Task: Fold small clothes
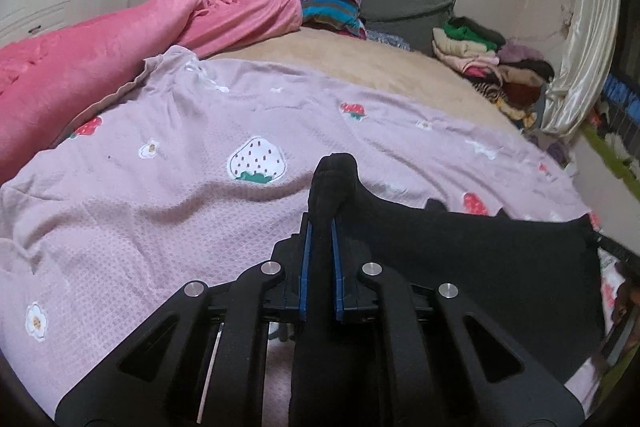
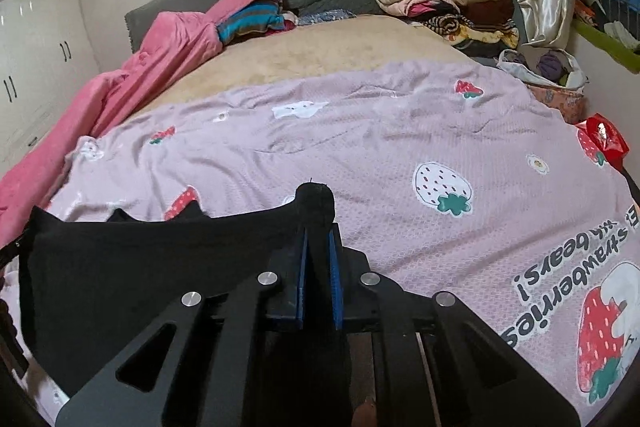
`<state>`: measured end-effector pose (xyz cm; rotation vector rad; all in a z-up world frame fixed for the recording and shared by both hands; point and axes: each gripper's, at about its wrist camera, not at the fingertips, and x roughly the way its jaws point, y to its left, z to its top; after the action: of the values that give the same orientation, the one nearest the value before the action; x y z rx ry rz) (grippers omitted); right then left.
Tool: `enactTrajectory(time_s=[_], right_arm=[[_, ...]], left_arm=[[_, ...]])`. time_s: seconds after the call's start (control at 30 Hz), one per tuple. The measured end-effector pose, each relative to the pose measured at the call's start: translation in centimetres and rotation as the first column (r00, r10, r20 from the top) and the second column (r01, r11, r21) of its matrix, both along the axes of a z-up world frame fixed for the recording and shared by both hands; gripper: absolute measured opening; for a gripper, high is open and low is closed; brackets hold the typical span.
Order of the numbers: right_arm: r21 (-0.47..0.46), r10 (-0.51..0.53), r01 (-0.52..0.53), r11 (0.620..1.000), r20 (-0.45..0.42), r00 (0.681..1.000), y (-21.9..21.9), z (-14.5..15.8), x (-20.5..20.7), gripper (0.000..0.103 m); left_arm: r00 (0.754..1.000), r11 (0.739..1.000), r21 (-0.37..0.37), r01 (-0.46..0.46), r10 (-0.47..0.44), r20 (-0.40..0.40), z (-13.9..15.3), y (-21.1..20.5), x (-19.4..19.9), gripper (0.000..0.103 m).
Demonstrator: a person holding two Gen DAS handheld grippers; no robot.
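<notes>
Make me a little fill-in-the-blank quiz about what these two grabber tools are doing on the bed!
1. Both tools' fingers pinch a ____ garment.
2. The lilac blanket beneath is printed with ____.
3. The crumpled quilt along the bed's side is ____.

Missing words: black; strawberries; pink

Both wrist views: close, angled down, sharing bedspread [image 1: 160, 219].
</notes>
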<state>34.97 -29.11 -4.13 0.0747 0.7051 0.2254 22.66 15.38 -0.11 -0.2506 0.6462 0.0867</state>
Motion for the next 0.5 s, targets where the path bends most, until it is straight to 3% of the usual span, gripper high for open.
enactTrajectory(time_s=[0.3,0.5], right_arm=[[-0.089,-0.019,0.018,0.996,-0.004,1.0,1.0,-1.5,0.4,0.009],[-0.108,-0.03,0.03,0.994,0.007,1.0,0.8,-1.2,-0.3,0.017]], left_arm=[[0.999,1.0,0.012,0.002,-0.002,-0.04,-1.2,0.1,0.4,0.004],[0.999,0.999,0.041,-0.004,0.006,-0.034,-0.5,-0.2,-0.2,0.009]])
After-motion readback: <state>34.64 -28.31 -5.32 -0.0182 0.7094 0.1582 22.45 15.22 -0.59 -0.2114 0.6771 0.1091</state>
